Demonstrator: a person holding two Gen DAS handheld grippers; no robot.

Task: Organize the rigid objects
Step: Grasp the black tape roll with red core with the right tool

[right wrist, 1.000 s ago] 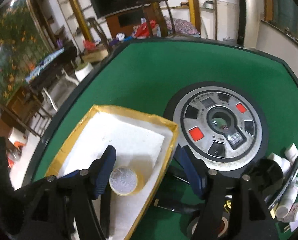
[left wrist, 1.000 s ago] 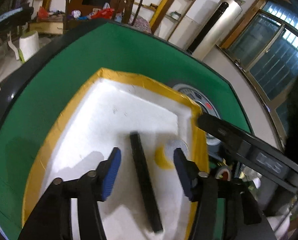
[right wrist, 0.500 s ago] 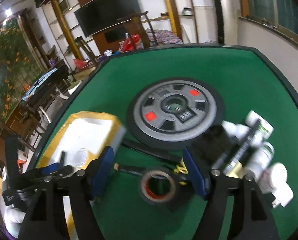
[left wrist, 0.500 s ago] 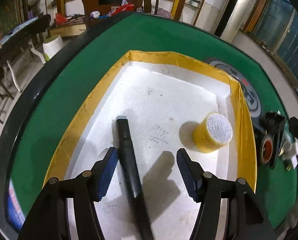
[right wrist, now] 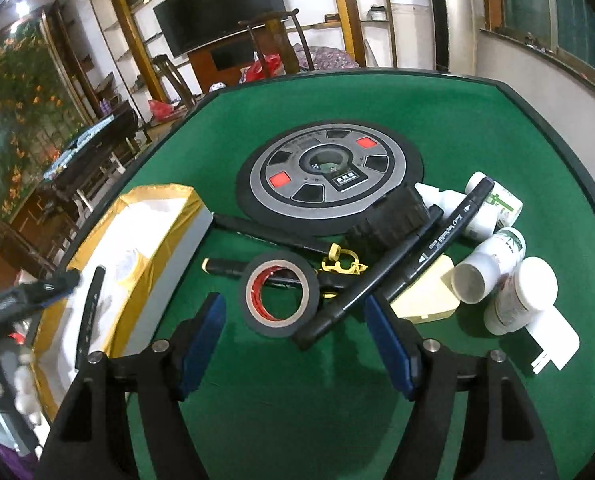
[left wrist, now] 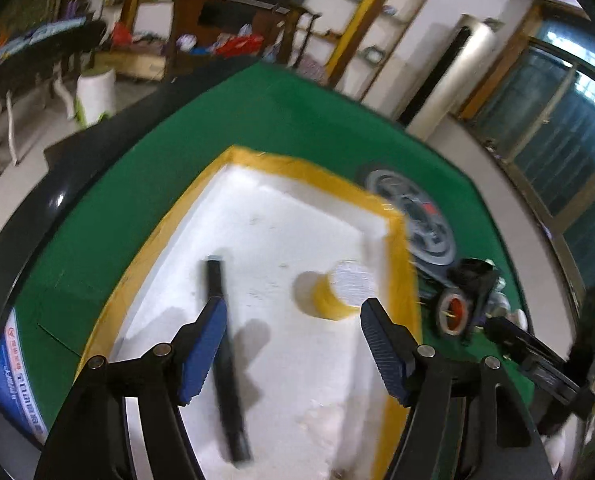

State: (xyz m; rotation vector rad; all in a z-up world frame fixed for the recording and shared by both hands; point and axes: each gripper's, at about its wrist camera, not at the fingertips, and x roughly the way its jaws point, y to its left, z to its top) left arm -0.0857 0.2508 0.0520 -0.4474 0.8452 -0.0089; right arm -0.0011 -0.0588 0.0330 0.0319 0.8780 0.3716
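**Over the foam tray: both grippers spread wide, nothing held**

Above the white foam tray (left wrist: 281, 240) with its yellow-taped rim, the left gripper (left wrist: 293, 344) hangs with its blue-padded jaws wide apart and nothing between them; inside the tray a black marker (left wrist: 223, 344) lies lengthwise, its middle just beside the left pad; a yellow tape roll (left wrist: 339, 294) stands inside the tray near its right wall, apart from the marker; beyond that wall, on the green table (left wrist: 169, 152), sits a grey round control disc (left wrist: 421, 216), and nearer, a blurred black tape roll (left wrist: 451, 314) with a red core.

From the right wrist view, the right gripper (right wrist: 295, 336) is likewise released, jaws spread over the green felt; between and just ahead of them lies the black tape roll (right wrist: 279, 296), to the right of the tray (right wrist: 165, 240); a long black marker (right wrist: 409, 256) rests slantwise against the roll's right side; farther right of the tray lie white bottles (right wrist: 493, 264), a cream wedge-shaped piece (right wrist: 427, 294), a white plug (right wrist: 553, 340) and a yellow clip (right wrist: 339, 262); the control disc (right wrist: 329, 176) sits behind them; the left gripper (right wrist: 29, 300) shows blurred over the tray.
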